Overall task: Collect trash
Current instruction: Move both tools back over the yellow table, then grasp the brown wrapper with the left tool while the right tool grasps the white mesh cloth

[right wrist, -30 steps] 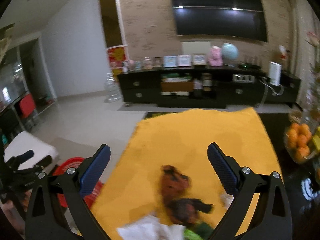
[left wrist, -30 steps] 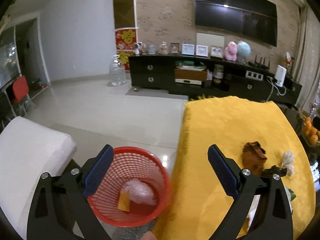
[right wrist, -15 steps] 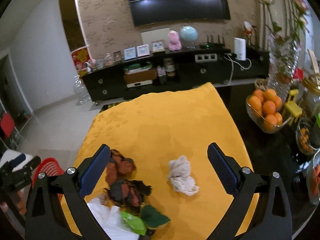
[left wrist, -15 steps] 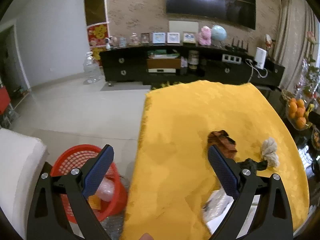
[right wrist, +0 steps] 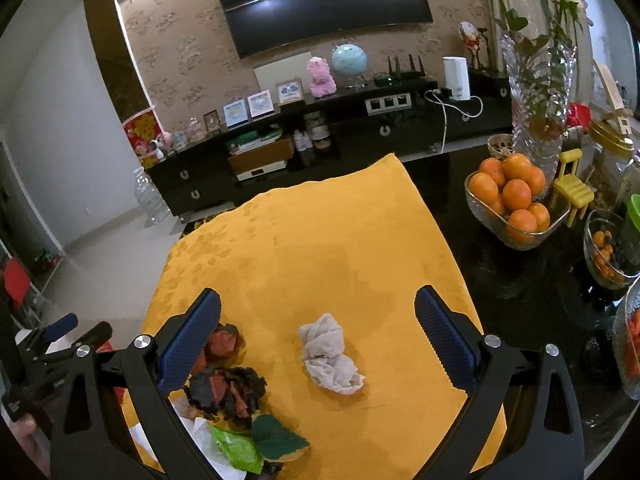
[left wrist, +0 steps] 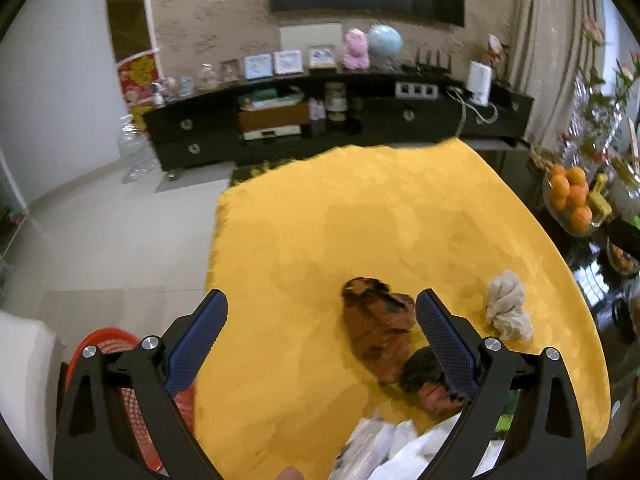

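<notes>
On the yellow surface (right wrist: 340, 240), near the close edge, white paper (right wrist: 192, 436) and a green wrapper (right wrist: 236, 446) are seen, though the left view is blurry there. Just past them, dark crumpled scraps (right wrist: 226, 390) and a brown wad (left wrist: 378, 324) are found. A pale tissue ball (right wrist: 330, 356) is framed by the right gripper (right wrist: 318, 340), jaws spread wide. The left gripper (left wrist: 322, 338) is held open too, with the red basket (left wrist: 104, 344) seen below the surface edge. Far off, oranges (right wrist: 516, 196) are kept in a bowl.

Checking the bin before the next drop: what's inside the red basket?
Cannot tell. Only the rim and mesh wall of the red basket show, behind the left gripper; the contents are covered.
</notes>
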The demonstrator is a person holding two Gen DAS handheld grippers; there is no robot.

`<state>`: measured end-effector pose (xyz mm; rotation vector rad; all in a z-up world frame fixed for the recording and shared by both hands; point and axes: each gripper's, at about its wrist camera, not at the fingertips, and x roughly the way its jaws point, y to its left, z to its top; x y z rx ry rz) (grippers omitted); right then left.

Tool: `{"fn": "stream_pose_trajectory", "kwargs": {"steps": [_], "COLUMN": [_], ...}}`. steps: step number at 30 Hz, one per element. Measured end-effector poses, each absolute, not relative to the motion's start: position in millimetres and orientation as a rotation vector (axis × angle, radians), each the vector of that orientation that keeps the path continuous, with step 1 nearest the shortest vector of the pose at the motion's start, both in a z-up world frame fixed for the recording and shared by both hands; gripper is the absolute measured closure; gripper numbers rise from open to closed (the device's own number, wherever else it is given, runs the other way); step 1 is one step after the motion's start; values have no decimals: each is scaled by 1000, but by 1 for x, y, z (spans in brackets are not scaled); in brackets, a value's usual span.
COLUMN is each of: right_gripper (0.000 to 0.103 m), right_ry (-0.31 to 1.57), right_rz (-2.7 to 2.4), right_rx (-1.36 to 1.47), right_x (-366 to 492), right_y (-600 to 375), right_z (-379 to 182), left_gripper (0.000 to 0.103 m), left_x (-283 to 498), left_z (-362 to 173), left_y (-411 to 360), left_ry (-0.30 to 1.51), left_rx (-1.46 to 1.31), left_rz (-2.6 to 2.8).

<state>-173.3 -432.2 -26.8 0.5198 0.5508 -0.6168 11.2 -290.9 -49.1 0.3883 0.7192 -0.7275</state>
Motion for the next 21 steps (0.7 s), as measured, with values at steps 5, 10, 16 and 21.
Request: {"fn": "stream_pose_trajectory", "kwargs": {"steps": [5,10,16,21], "right_gripper": [8,8,8,8], "right_ry": [564,585,614,635], "right_rz": [-624,-626,-626,-628], "right_rx": [537,535,552,555], "right_x": [-174,-167,-160,-157], "right_y": [-438,-439,-442,-443], "right_z": [-34,-39,-49,-56], "left_gripper": [11,12,17,45], "left_x": [19,26,34,40], "left_z": [-78,-110,-130,-146], "left_y": [-318,-341,-351,-353], "left_ry": [801,884,911,964], "left_rx": [408,424,416,412], "left_rz": [-791,-830,-830,-831]}}
